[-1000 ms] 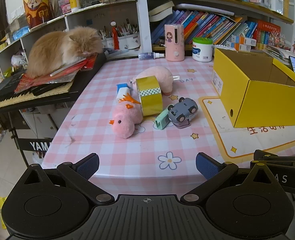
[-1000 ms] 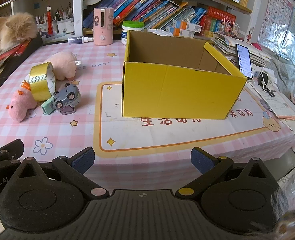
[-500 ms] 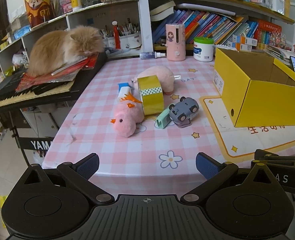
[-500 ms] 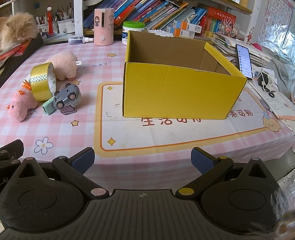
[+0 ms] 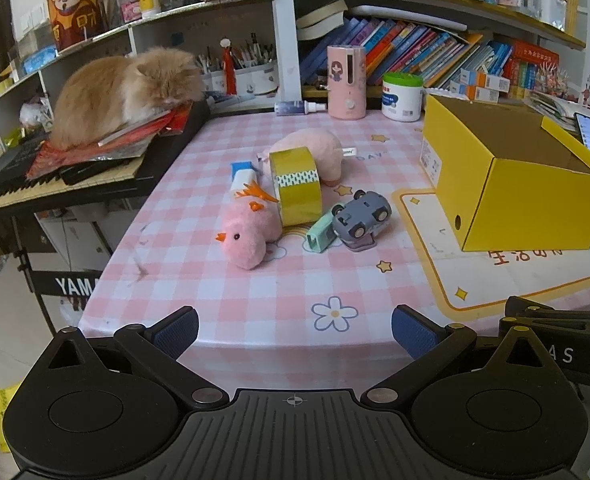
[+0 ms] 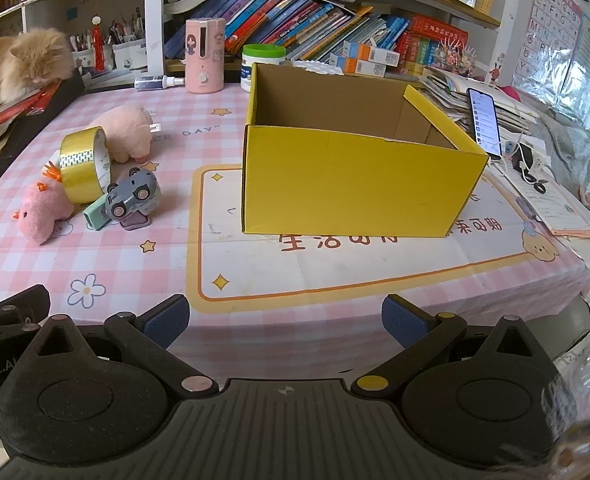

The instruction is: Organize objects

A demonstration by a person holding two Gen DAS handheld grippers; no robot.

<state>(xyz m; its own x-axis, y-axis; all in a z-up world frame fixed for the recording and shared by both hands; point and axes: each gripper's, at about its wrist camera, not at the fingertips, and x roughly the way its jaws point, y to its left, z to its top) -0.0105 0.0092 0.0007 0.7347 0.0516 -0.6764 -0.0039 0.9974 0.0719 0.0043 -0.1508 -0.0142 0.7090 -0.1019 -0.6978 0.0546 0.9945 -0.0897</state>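
A pink plush chick (image 5: 247, 236) (image 6: 45, 210), an upright roll of gold tape (image 5: 295, 186) (image 6: 85, 168), a grey toy car (image 5: 361, 214) (image 6: 133, 196), a mint green block (image 5: 319, 232) (image 6: 97, 214) and a pale pink plush pig (image 5: 309, 152) (image 6: 125, 128) lie clustered on the pink checked tablecloth. To their right stands an open yellow cardboard box (image 5: 535, 208) (image 6: 355, 192); what its floor holds is hidden. My left gripper (image 5: 293, 332) hangs open at the table's front edge, short of the toys. My right gripper (image 6: 285, 322) is open too, in front of the box.
An orange cat (image 5: 127, 88) lies on papers on a keyboard (image 5: 55, 184) at the left. A pink dispenser (image 5: 345, 80), white jar (image 5: 401, 96) and small spray bottle (image 5: 299, 107) stand at the back under bookshelves. A phone (image 6: 485, 120) and papers lie right of the box.
Both grippers have crept slightly forward and stay open. The cat has shifted its head a little. The toys and box have not moved.
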